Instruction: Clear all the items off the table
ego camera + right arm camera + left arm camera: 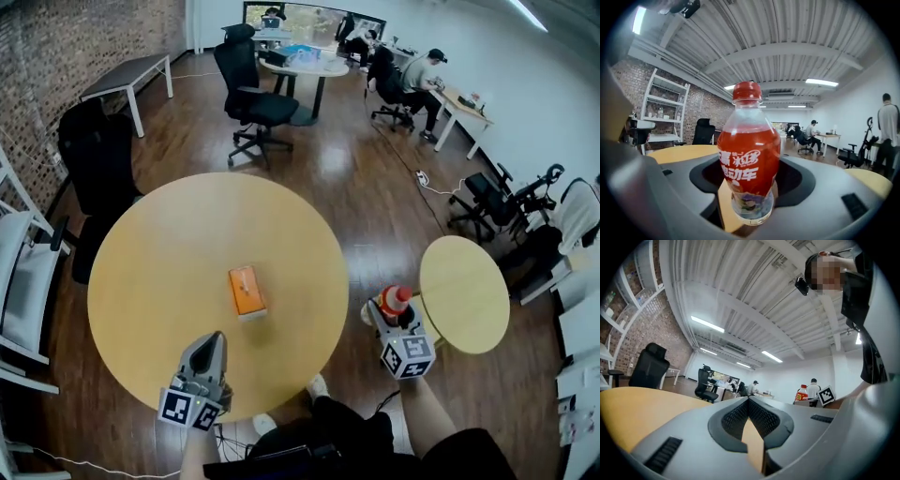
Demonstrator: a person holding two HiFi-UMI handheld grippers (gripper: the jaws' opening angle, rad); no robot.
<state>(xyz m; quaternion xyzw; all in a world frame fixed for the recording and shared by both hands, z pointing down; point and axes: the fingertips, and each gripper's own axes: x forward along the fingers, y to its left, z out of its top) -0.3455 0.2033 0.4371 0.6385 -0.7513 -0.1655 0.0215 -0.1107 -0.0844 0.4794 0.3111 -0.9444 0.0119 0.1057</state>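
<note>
Head view: a large round table (141, 272) carries one orange box (247, 291), lying flat just to the 3 o'clock side of the tabletop's centre. The left gripper (216, 339) hangs over the table's 6 o'clock edge and points toward 12 o'clock, well short of the box. The right gripper (392, 317) is off the table, out past its 4 o'clock rim, above the floor between the large table and a small round table (469, 328) that stands at 3 o'clock. It carries a red-capped bottle (395, 300) of red drink, held upright.

Left gripper view: the jaws are clenched tip to tip with nothing between them; tabletop shows through the gap behind the tips.

Right gripper view: the jaws grasp the bottle low on its body, one pad on each side, label facing the camera. The bottle's base sits within the jaws' hollow. Office chairs and seated people occupy the far room, toward 12 o'clock.
</note>
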